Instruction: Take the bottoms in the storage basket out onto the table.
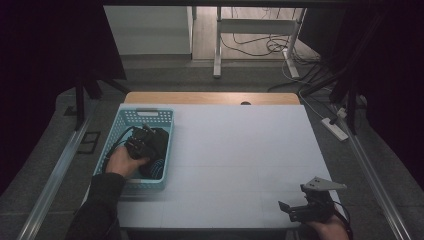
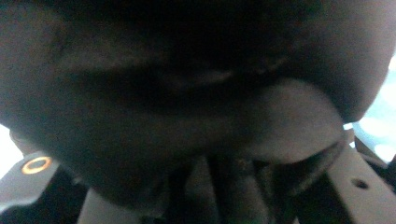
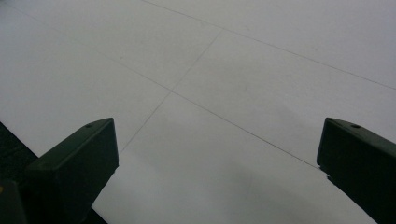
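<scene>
White and broad, our counter (image 1: 235,150) carries a light blue slotted basket (image 1: 131,118) at its left side, and that is where the work sits. Inside the basket lies a dark bundle of cloth (image 1: 159,146), filling most of the bottom and reaching toward the near wall. Our left tool (image 1: 142,142) is pushed down into it, the hand (image 1: 122,161) behind it resting over the basket's near part with the dark sleeve coming in from below. Along that tool's own view, dark folded fabric (image 2: 196,107) presses right up to the camera and lies gathered between the jaws, which stand narrow and pinch it. We cannot tell what kind of garment it is. Moving outward, the rest of the counter's sheet runs bare to the right. Near its front right corner our right tool (image 1: 295,207) hovers just above the surface, well apart from the basket, with a grey three-cornered plate on top. Its jaws stand wide with nothing between them, bare white counter (image 3: 224,84) lying beyond. Past the counter's wooden far edge we see grey floor and cables.
</scene>
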A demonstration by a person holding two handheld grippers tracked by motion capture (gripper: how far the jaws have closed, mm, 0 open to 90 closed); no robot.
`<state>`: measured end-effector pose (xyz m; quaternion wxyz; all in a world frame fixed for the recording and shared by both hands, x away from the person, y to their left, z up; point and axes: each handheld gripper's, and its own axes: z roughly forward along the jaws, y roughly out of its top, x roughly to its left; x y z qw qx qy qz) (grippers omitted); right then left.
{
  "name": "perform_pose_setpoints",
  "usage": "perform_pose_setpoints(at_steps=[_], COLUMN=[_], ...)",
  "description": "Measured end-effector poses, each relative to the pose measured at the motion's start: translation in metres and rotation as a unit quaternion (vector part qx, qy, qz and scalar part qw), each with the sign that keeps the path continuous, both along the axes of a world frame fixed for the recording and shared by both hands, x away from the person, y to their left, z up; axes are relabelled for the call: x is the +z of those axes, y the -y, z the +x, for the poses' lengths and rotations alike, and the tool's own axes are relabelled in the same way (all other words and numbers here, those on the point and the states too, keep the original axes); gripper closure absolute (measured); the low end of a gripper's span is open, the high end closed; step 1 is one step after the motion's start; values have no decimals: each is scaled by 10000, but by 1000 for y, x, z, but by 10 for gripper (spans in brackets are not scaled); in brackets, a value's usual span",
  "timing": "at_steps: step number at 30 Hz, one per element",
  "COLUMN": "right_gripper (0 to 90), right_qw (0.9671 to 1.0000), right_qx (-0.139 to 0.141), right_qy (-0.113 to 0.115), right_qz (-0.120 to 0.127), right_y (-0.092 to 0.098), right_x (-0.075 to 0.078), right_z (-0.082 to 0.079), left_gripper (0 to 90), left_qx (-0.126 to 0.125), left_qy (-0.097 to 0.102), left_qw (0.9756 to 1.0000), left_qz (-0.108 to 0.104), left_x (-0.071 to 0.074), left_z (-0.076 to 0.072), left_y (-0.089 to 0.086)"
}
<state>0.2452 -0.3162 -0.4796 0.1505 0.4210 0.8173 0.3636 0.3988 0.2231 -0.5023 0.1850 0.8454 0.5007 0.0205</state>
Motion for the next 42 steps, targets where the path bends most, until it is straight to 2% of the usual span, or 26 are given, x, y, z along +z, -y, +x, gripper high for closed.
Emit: perform_pose_setpoints(at_steps=[9,12,20,23,27,32,42], right_gripper=[0,0,0,0,0,0,0], right_qw=[10000,10000,10000,10000,10000,10000,10000], right_qx=[14,27,21,28,27,28,27], right_qy=[17,27,33,36,37,37,37], right_qz=[18,21,37,24,24,22,23], right_y=[0,0,1,0,0,0,0], right_x=[0,0,1,1,1,1,1], right_z=[0,-1,-1,-1,-1,-1,-1], left_gripper=[611,616,615,616,615,615,614], left_qx=[107,151,158,220,260,354,425], left_qy=[85,229,443,626,726,927,1167], left_qw=[9999,9996,9988,9975,9965,9938,9895], left_qz=[12,-22,-127,-223,-318,-496,-744], left_x=[7,12,22,30,36,47,64], left_z=[-2,-4,-7,-10,-12,-17,-24], left_y=[-2,-4,-8,-12,-17,-25,-35])
